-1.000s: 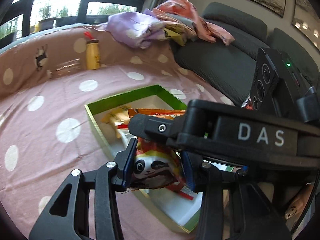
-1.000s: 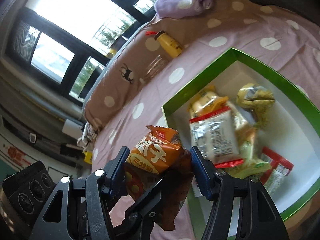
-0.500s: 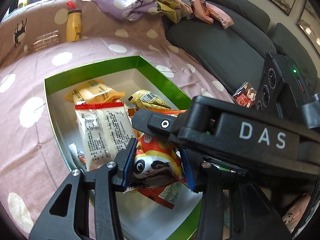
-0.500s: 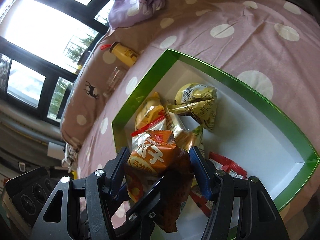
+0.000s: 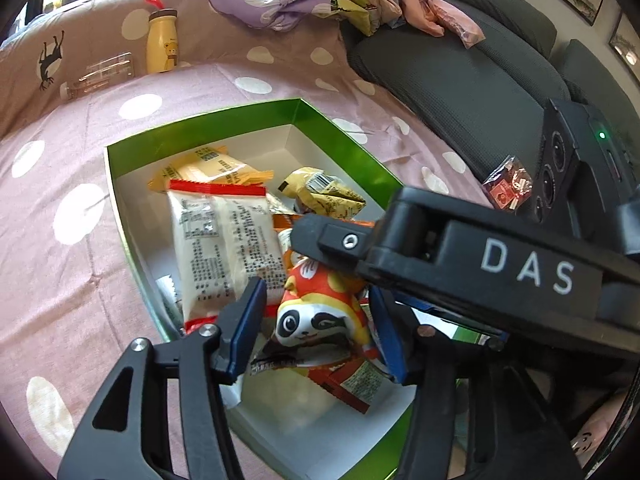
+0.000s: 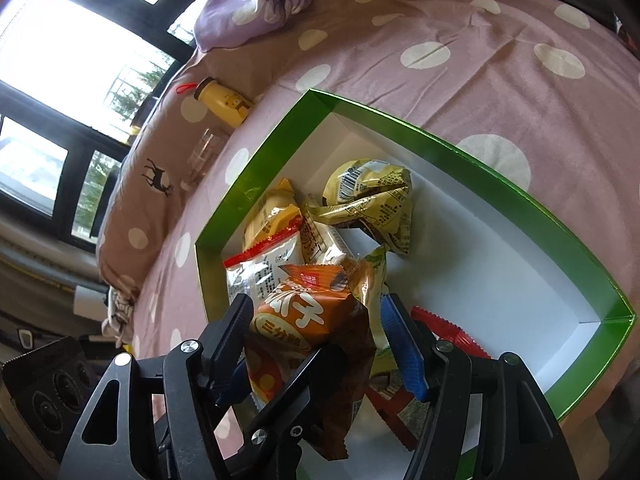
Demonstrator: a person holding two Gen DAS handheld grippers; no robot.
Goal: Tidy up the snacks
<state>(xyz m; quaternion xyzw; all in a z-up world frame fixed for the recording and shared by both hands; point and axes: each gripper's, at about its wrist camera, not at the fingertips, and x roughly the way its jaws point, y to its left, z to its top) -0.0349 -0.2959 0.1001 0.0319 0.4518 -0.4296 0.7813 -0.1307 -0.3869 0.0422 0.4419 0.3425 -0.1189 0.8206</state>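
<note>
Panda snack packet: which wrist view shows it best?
The left wrist view: the panda snack packet sits face-on between the left gripper, whose jaws have just been opening. The right wrist view doesn't clearly show it; the orange packet fills its foreground.

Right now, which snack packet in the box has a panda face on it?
The red-and-yellow panda packet between the left tool's blue pads; the others show only text.

Left gripper [image 5: 320, 328] jaws have just been opening; panda snack packet [image 5: 320, 316] sits loose between the fingers [image 5: 244, 320], over the green box [image 5: 344, 140]. White packet [image 5: 224, 240] lies beyond the left finger.
</note>
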